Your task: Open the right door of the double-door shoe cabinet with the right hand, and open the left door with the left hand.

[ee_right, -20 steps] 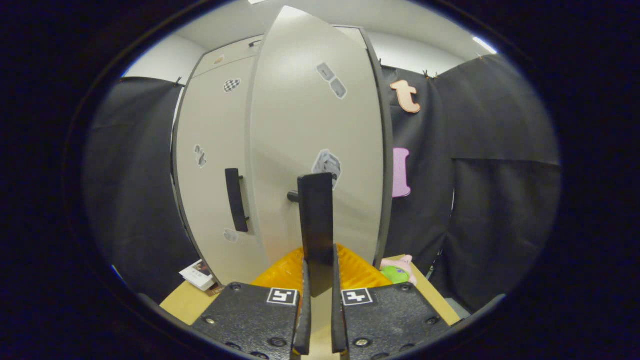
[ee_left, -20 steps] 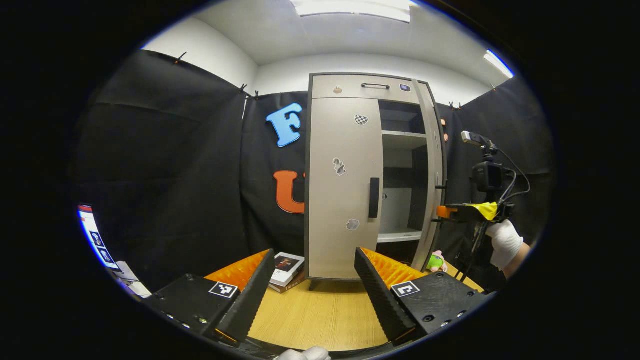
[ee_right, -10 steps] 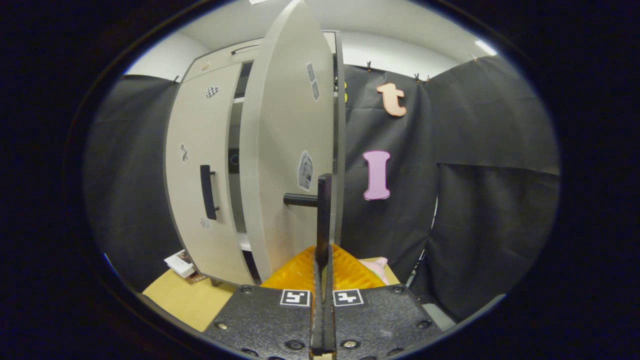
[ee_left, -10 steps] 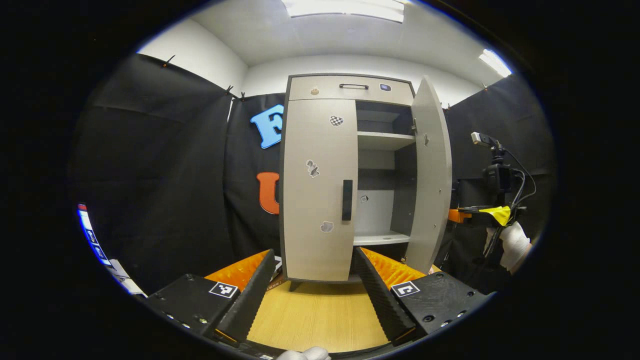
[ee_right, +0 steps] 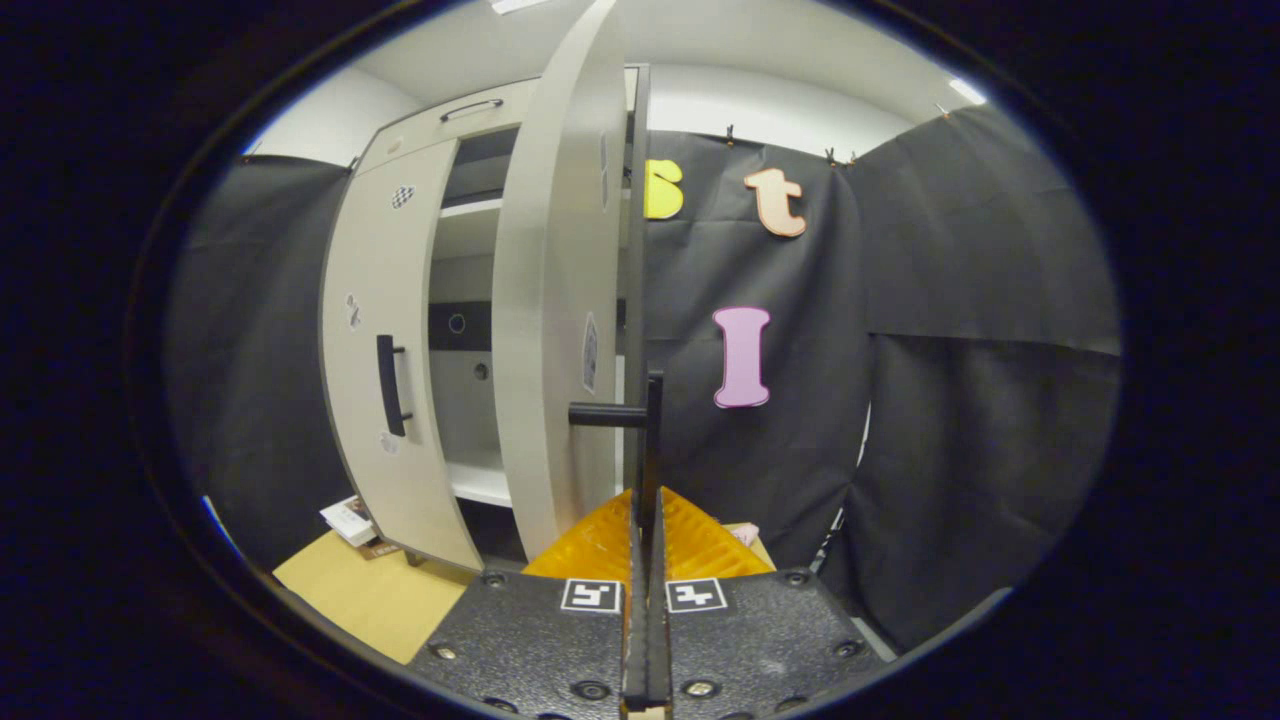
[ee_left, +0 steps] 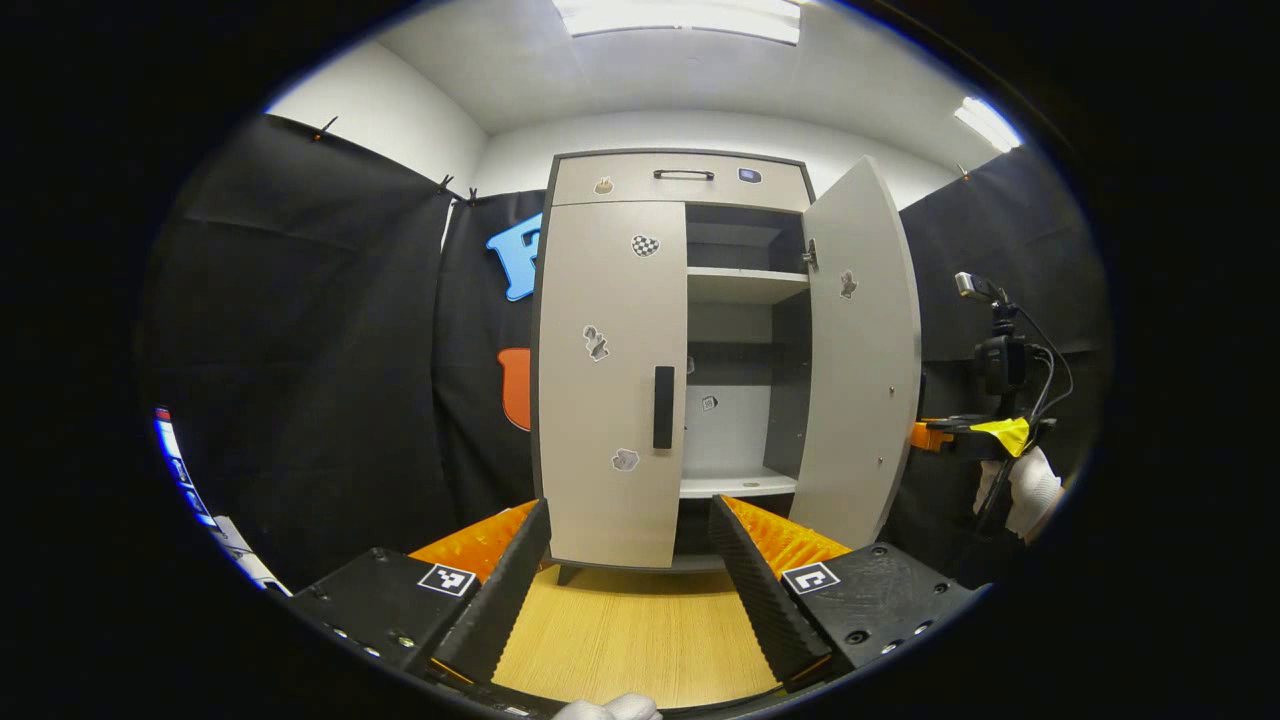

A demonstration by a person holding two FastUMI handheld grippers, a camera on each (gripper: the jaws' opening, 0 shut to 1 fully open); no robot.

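This is a recording booth set up inside a plain office-like room, not a home. Black cloth [ee_left: 330, 330] is clipped up as walls on every side, with white painted wall [ee_left: 700, 135] and strip ceiling lights [ee_left: 680, 15] showing above it. A camera [ee_left: 1000, 350] on a stand with trailing cables sits at the right. The shoe cabinet [ee_left: 610, 380] stands as a prop on a light wooden surface [ee_left: 630, 635].

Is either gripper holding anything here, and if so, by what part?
The right gripper is shut on the right door's handle, gripping the vertical bar. The left gripper is open and holds nothing, short of the closed left door.
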